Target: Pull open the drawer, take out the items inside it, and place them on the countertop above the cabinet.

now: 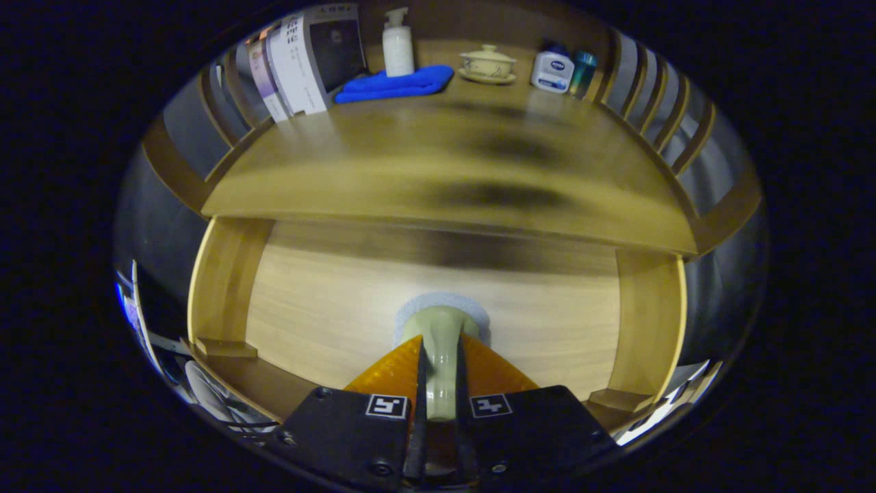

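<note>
My gripper [440,370] is shut on the drawer's pale knob handle [439,342], which sticks out from a round white pad on the light wooden drawer front [328,308]. Both fingers press on the knob's stem from either side. The drawer front sits between two wooden side posts, under the edge of the wooden countertop [424,178]. I cannot see inside the drawer.
At the back of the countertop lie a folded blue cloth [397,83], a white pump bottle [397,44], a lidded ceramic cup on a saucer [487,65], a small white-and-blue bottle [552,70] and upright boxes [301,61]. Slatted rails line both sides.
</note>
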